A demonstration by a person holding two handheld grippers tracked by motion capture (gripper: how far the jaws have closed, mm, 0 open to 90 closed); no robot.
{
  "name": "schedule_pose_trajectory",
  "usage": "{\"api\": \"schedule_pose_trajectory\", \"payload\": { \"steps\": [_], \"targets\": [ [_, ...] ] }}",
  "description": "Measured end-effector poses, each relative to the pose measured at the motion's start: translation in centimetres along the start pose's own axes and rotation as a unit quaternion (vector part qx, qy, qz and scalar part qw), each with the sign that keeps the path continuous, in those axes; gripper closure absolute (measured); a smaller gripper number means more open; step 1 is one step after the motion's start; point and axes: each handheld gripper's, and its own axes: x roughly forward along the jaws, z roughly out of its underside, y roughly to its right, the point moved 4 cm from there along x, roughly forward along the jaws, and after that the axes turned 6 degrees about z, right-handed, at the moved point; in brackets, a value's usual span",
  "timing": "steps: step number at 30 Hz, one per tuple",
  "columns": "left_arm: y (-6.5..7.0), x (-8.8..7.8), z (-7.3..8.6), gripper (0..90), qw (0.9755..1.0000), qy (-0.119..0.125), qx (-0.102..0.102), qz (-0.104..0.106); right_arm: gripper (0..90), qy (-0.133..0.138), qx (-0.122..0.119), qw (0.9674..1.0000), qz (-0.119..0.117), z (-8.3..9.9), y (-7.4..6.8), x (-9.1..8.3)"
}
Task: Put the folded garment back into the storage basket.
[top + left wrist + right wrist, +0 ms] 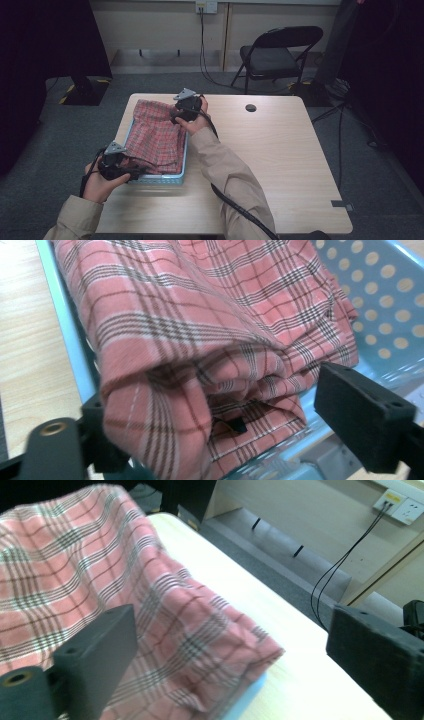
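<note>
Two grippers work at one folded red plaid cloth [155, 135] that lies in a pale blue basket [162, 180] on a wooden table [270, 165]. Nearest the person, the left gripper [131, 173] sits at the basket's near corner, held in the left hand [100, 184]. In the left gripper view its jaws stand wide apart, one on each side of the cloth's thick folded edge [200, 390]; the fold bulges up between them, and the right-hand pad is clear of the fabric, while the left-hand pad is partly hidden behind the fold, so contact there cannot be judged. Beyond the jaws the cloth runs on into the basket, whose dotted wall [380, 300] rises past it.

Farther across the table, the right gripper [177, 114] is at the basket's far right corner, held in the right hand [196, 122]. In the right gripper view its jaws are also spread wide; the cloth's corner [210, 655] lies between them, closer to the left-hand jaw, draped over the basket's blue rim [247, 697] and clear of the right-hand jaw. Past that gripper stand bare tabletop and a folding chair [277, 52] on the floor.
</note>
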Motion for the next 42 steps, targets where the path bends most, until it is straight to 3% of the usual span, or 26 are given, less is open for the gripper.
{"api": "schedule_pose_trajectory", "payload": {
  "steps": [2,8,14,18,20,30,42],
  "targets": [
    [0.1,-0.1,-0.2,13.5,1.0000,0.003,-0.002,-0.008,0.0,0.000,0.003,1.0000,0.001,0.1,0.4,-0.2],
    [0.3,-0.5,-0.6,10.8,0.9994,0.002,0.006,-0.035,0.0,-0.006,0.018,0.9997,-0.015,0.5,1.1,-0.8],
    [0.3,-1.1,-1.0,8.7,0.9988,0.001,0.001,-0.049,0.1,-0.010,0.026,0.9993,-0.025,0.6,1.4,-1.4],
    [0.4,-1.9,-1.5,6.5,0.9990,0.018,-0.003,-0.041,0.1,-0.007,0.032,0.9989,-0.033,0.3,1.4,-1.9],
    [0.7,-2.1,-1.8,5.4,0.9992,0.016,0.003,-0.038,0.1,-0.007,0.031,0.9988,-0.036,0.1,1.4,-2.2],
    [1.3,-2.0,-2.5,4.7,0.9996,0.020,-0.007,-0.017,0.2,0.001,0.034,0.9983,-0.047,-0.3,1.8,-3.7],
    [2.4,-1.7,-2.8,4.8,0.9996,0.022,0.001,-0.020,0.2,0.005,0.038,0.9977,-0.056,-0.2,2.6,-5.1]
  ]
}}
